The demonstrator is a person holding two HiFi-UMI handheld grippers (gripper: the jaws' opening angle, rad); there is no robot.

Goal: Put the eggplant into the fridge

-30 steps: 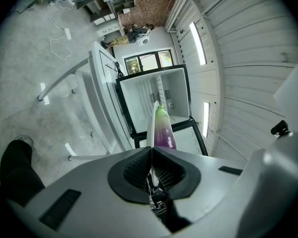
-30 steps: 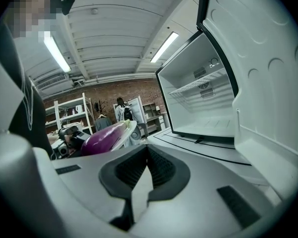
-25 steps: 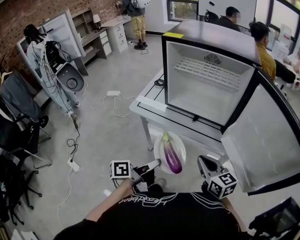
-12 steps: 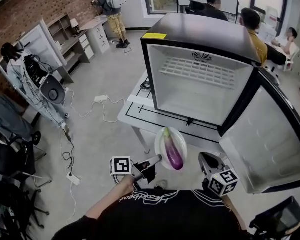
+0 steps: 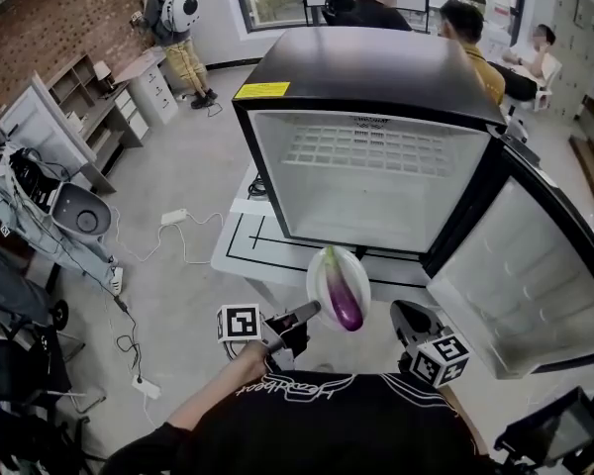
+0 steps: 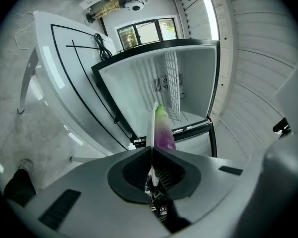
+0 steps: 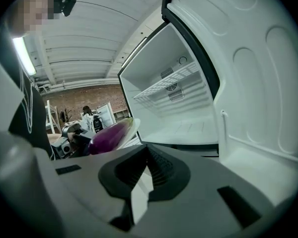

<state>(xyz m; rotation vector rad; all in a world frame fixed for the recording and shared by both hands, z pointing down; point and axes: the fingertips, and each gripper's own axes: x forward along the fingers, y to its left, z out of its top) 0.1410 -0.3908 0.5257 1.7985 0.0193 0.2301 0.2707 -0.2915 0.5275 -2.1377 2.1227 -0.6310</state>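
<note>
**While the fridge stands open, one eggplant lies on a held plate**

Where the person's two arms reach forward in the head view, a single eggplant (image 5: 343,300) lies lengthwise on a single white plate (image 5: 320,277). Its skin is glossy. The rounded end nearest the person is deep purple, fading to pale lilac toward the green cap, which points at the fridge (image 5: 376,62). It lies in the air just in front of the fridge opening, above the near edge of the white table (image 5: 240,250), and not inside the compartment.

One fridge is in view, black outside and white inside. It has one wire shelf (image 5: 366,151) high in the compartment and one door (image 5: 515,265) swung wide to the right. A yellow label (image 5: 260,90) sits on its top front edge.

Two grippers are in view, each with one marker cube. The left gripper (image 5: 312,311) is clamped on the near rim of the plate. Its own view shows the thin white edge pinched between the dark pads, with the eggplant beyond. The right gripper (image 5: 401,315) is just to the right of the plate and apart from it. Its jaws meet at the tips with nothing between them.

Four other people are visible in the room. One stands with a backpack (image 5: 173,8) at the far left, and three sit behind the fridge.
</note>
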